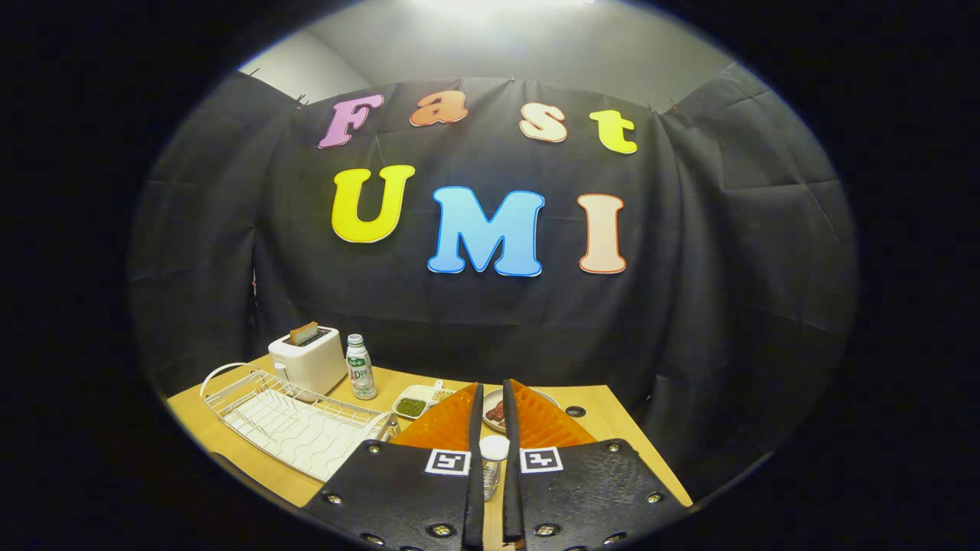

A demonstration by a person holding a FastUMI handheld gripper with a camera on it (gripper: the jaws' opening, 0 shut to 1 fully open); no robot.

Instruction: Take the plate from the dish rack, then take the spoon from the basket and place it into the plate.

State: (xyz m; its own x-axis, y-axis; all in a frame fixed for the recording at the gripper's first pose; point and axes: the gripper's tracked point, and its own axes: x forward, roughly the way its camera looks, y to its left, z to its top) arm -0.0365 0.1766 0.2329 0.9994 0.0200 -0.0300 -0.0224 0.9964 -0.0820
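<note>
My gripper (pixel 494 386) hovers above the wooden table (pixel 230 444), its fingers drawn close with only a thin slit between them, and I see nothing pinched. A white wire dish rack (pixel 291 421) lies to the left of the fingers. A small metal part (pixel 389 425) at the rack's near right corner is mostly hidden by the left finger. Just beyond the fingertips sits a plate (pixel 548 396) carrying reddish-brown food (pixel 496 412). Through the slit, lower down, shows a white bottle cap (pixel 494 448).
A white toaster (pixel 308 363) with a slice of toast stands behind the rack. Beside it is a green-labelled bottle (pixel 360 369). A divided white dish (pixel 419 404) with green beans sits near the left fingertip. The table's right edge (pixel 651 451) drops off close by.
</note>
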